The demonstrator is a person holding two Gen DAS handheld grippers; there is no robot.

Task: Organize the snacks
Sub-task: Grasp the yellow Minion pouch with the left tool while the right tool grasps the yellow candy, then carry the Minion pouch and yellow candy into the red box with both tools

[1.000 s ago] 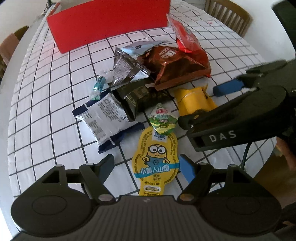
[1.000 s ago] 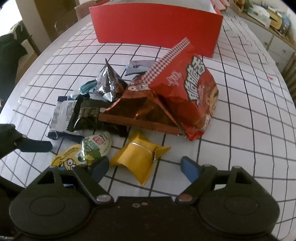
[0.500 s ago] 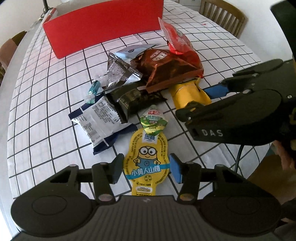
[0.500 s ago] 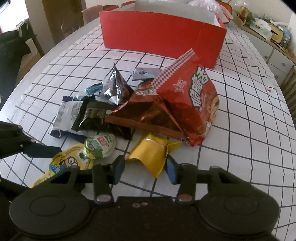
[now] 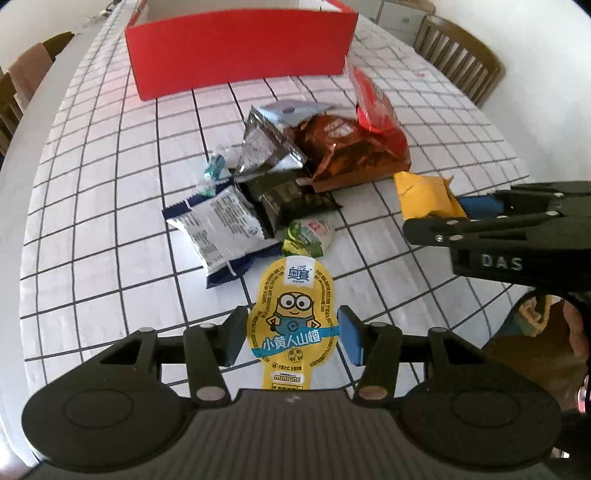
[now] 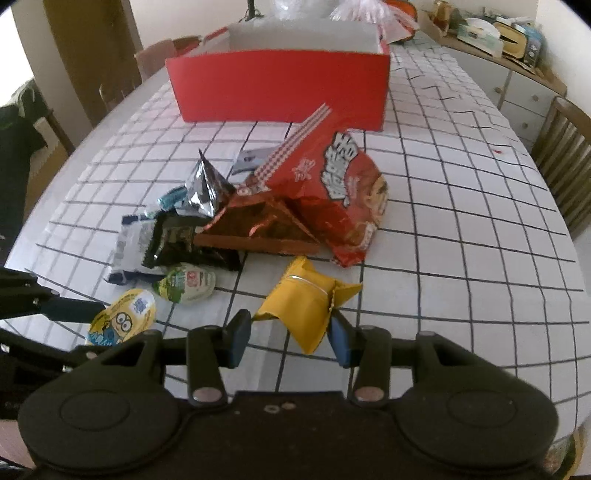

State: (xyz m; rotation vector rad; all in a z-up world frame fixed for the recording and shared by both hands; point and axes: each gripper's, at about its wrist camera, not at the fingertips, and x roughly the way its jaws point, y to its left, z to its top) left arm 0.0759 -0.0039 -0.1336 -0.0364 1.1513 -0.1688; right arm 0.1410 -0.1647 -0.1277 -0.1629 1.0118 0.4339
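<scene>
My left gripper (image 5: 293, 339) is shut on a yellow Minions pouch (image 5: 291, 306), its pads pressing the pouch's two side edges just above the checked cloth. My right gripper (image 6: 288, 338) is shut on a crumpled yellow packet (image 6: 304, 302), which hangs slightly lifted. In the left wrist view the right gripper (image 5: 461, 212) holds that yellow packet (image 5: 424, 195) at the right. Behind them lies a pile of snacks: a red chip bag (image 6: 340, 192), a brown bag (image 5: 347, 147), a silver packet (image 5: 266, 147), a white-and-blue packet (image 5: 221, 225) and a green jelly cup (image 5: 308, 236).
An open red box (image 6: 280, 88) stands at the far side of the table, white inside. Wooden chairs (image 5: 458, 55) stand along the table's right edge. A sideboard with clutter (image 6: 498, 33) is at the back right. The tablecloth (image 5: 92, 221) is bare left of the pile.
Both grippers went from open to shut, the left on the Minions pouch and the right on the yellow packet. Both then rose a little, bringing the red box's inside into view.
</scene>
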